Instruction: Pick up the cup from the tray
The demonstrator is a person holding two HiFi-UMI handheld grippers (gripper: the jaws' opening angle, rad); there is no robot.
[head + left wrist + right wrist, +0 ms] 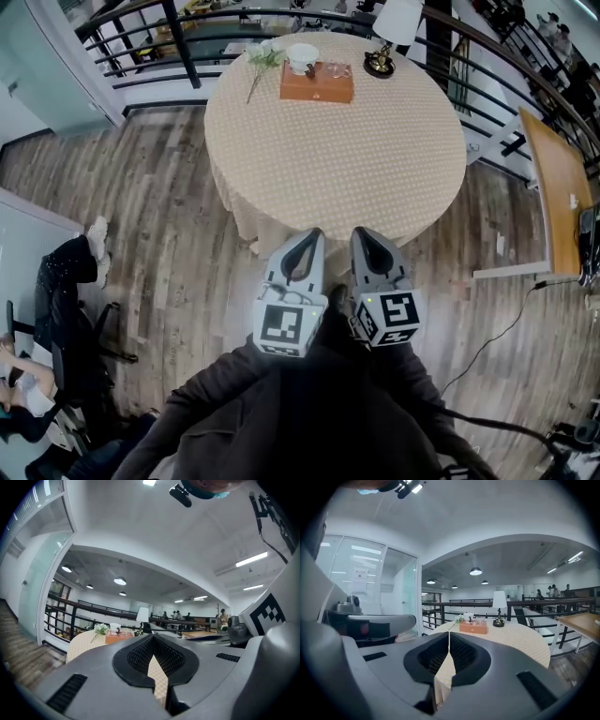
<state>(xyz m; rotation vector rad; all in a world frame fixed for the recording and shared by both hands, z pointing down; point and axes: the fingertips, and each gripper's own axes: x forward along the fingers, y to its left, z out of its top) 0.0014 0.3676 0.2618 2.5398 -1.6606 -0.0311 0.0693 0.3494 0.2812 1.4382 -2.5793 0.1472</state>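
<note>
An orange tray (316, 86) lies at the far side of a round table (375, 159) covered with a dotted beige cloth. A white cup (302, 56) and a small clear glass (336, 71) stand on it. My left gripper (314, 232) and right gripper (362, 231) hang side by side at the table's near edge, far short of the tray, both shut and empty. The right gripper view looks past the right gripper (449, 632) to the tray (473, 628), white cup (468, 617) and glass (481, 619). The left gripper view looks past the left gripper (153, 637) to the tray (117, 638).
A table lamp (382, 58) and a flower sprig (260, 64) flank the tray. Black railings (141, 47) curve behind the table. A wooden desk (558, 187) stands to the right, and a cable (497, 342) crosses the floor. A seated person (61, 300) is at the left.
</note>
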